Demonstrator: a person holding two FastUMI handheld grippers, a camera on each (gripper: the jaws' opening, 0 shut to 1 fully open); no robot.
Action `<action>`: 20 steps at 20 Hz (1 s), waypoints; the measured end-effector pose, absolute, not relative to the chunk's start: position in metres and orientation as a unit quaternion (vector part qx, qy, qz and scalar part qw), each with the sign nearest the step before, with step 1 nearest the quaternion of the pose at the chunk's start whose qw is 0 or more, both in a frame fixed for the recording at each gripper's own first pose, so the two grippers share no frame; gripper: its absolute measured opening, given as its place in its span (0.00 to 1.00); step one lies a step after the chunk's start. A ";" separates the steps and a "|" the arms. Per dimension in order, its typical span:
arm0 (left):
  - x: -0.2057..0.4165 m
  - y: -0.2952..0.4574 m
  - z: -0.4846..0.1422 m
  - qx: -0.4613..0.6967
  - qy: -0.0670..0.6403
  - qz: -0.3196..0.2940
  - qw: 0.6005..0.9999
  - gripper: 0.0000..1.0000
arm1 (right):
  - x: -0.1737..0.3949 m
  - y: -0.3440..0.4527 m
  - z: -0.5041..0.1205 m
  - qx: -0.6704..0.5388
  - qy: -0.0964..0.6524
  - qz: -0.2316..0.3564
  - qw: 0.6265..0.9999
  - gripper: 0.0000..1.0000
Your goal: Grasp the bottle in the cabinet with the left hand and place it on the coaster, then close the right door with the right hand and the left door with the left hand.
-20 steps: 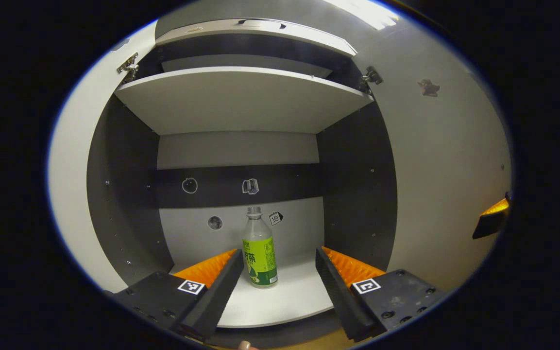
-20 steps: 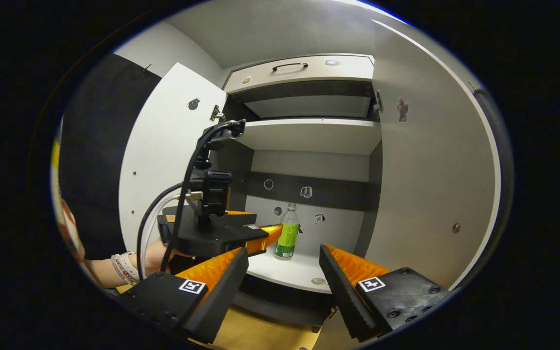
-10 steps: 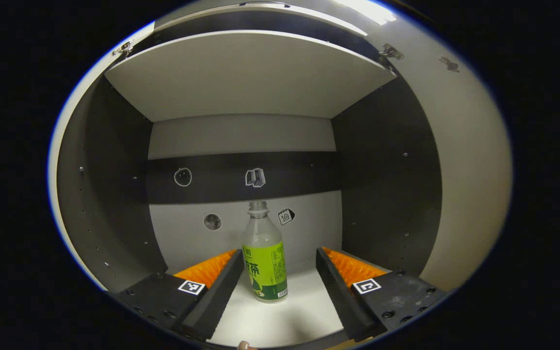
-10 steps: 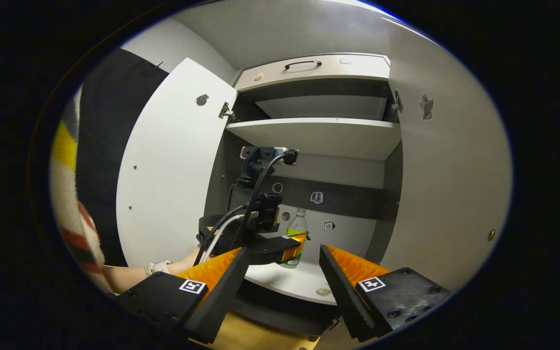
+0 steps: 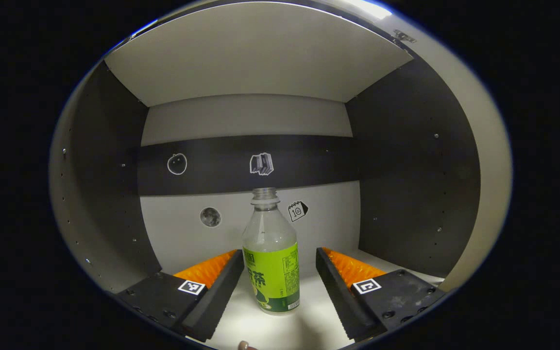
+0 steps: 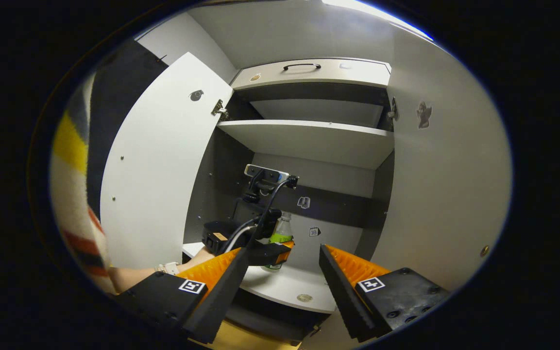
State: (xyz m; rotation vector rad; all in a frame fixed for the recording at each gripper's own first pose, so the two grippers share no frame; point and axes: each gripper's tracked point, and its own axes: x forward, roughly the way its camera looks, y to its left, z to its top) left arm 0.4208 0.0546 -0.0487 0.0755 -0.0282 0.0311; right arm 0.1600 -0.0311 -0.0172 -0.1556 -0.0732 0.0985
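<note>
In the left gripper view the left gripper (image 5: pixel 278 284) is inside the lower bay of the cabinet (image 5: pixel 406 184), fingers spread wide. The bottle (image 5: pixel 271 262) stands upright at 12 o'clock between them, with a gap on each side. Dark side walls close the bay at 9 and 3 o'clock, the back panel (image 5: pixel 241 116) blocks 12 o'clock, and the shelf (image 5: pixel 255 53) caps it overhead. The bay floor (image 5: pixel 309 330) around the bottle is bare.

In the right gripper view the right gripper (image 6: pixel 282 287) hangs outside the cabinet, fingers apart. The left door (image 6: pixel 156 165) stands open at 10 o'clock, the right door (image 6: pixel 447 165) at 2 o'clock, leaving the front open between them.
</note>
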 end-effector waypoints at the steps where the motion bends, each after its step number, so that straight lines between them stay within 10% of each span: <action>1: 0.424 0.055 -0.048 0.041 -0.015 0.016 0.999 0.95 | 0.161 -0.033 -0.017 -0.079 -0.037 0.045 0.995 0.97; 20: 0.389 0.062 -0.029 0.035 -0.029 -0.003 0.999 0.77 | 0.153 -0.017 -0.015 -0.070 -0.027 0.049 0.996 0.97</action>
